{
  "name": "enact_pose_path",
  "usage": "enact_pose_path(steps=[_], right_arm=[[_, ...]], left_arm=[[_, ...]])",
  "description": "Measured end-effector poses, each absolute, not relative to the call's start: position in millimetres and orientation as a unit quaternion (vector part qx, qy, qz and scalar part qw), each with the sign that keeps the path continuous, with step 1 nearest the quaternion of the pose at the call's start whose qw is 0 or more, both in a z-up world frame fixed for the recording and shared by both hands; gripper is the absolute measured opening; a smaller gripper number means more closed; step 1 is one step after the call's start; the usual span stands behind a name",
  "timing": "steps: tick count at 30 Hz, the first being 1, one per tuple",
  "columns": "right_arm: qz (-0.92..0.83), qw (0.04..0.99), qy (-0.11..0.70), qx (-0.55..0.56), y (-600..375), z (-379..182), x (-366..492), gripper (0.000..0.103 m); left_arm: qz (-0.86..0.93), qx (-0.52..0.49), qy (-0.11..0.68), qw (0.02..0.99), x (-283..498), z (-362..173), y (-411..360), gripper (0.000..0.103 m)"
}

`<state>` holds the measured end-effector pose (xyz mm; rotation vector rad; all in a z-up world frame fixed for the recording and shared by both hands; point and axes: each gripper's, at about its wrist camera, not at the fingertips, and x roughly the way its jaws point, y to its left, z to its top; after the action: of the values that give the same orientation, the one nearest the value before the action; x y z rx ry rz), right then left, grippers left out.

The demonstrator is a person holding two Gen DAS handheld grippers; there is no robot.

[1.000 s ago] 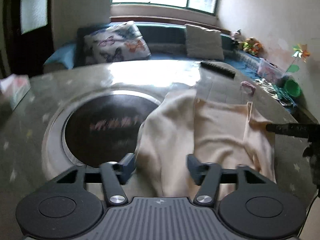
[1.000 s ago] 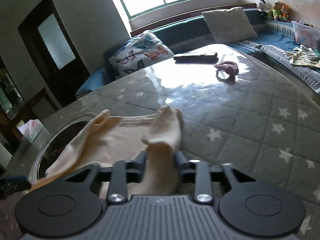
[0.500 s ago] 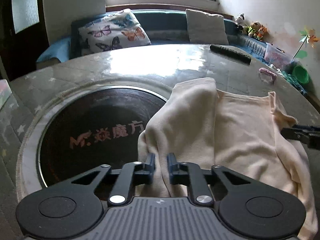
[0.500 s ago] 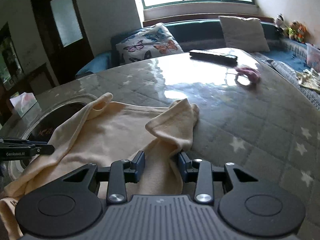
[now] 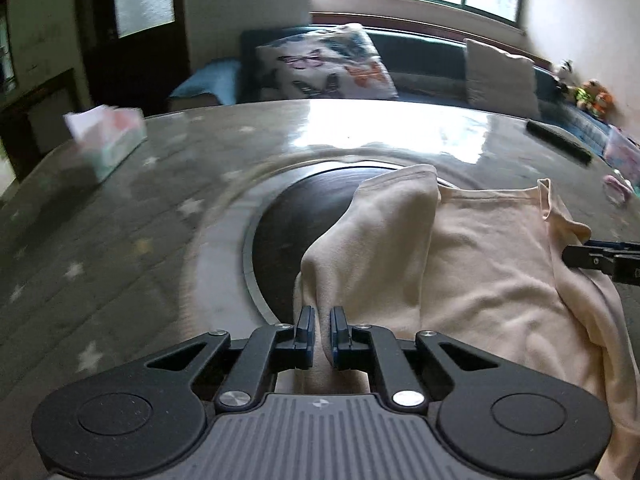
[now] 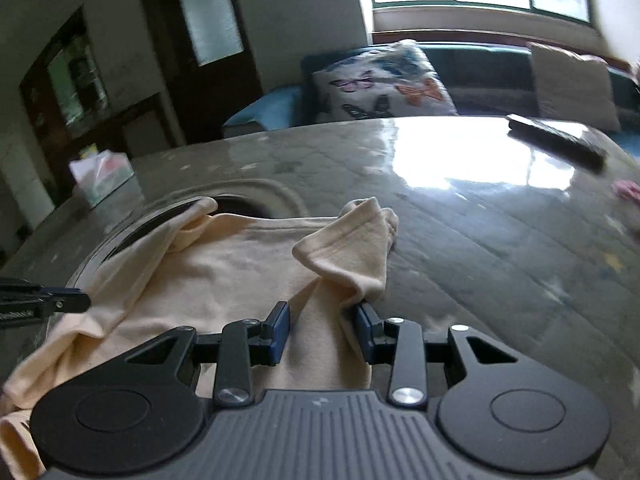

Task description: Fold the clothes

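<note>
Inspecting left wrist view: left gripper (image 5: 320, 330) has just closed its jaws on a bunched fold of the cream garment (image 5: 492, 276), which lies on the tabletop (image 5: 120, 240) partly over a dark round inset (image 5: 296, 216).
Right wrist view: right gripper (image 6: 322, 330) clamps a wider fold of the garment's other side.
Progress: early; both sides gripped, garment rumpled, no finished fold visible.

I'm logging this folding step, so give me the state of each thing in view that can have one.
Left gripper: shut on the cream garment.
Right gripper: shut on a thick fold of it.
Cream garment: partly folded, both sleeves lifted over its body.
Tissue box: tissue sticking out.
Door: closed.
</note>
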<state>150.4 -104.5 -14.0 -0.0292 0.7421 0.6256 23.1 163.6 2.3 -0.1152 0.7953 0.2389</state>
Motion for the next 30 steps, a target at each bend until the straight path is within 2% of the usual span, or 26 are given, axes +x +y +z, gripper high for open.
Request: enact_pose_path(steps=[5,6,9,12,17,19,22,25,26,28,30], right_arm=[[0.290,0.893,0.343,-0.011,-104,0,152,0.036],[0.287,0.895,0.341,-0.013,-104,1,152,0.036],[0.269,0.901,0.339,-0.037,-105,2,157,0.036],[0.254,0.907,0.334,-0.043,-107,4,158,0.036],[0.271,0.900,0.335,-0.066,-101,-1,162,0.035],[0.275,0.897,0.341,-0.067,-99,-3,167,0.019],[0.270,0.897,0.345,-0.061,-99,-4,172,0.008],[0.266,0.904,0.332,-0.045,-108,5,168,0.006],[0.263,0.906,0.328,-0.038,-113,8,167,0.006],[0.255,0.912,0.321,-0.024,-124,15,164,0.006],[0.242,0.918,0.313,-0.009,-138,22,160,0.006]], left_arm=[[0.115,-0.058,0.378,0.917,14,14,165,0.016],[0.113,-0.055,0.372,0.919,15,18,163,0.021],[0.106,-0.046,0.354,0.928,18,31,154,0.048],[0.089,-0.029,0.344,0.934,28,35,140,0.055],[0.059,0.002,0.347,0.936,57,32,116,0.055],[0.060,0.011,0.354,0.933,72,25,111,0.055],[0.075,0.028,0.357,0.931,89,16,108,0.055],[0.084,0.037,0.364,0.927,102,8,108,0.054],[0.087,0.039,0.366,0.926,107,5,108,0.052],[0.093,0.032,0.370,0.924,110,2,114,0.024],[0.098,0.014,0.369,0.924,106,3,124,0.013]])
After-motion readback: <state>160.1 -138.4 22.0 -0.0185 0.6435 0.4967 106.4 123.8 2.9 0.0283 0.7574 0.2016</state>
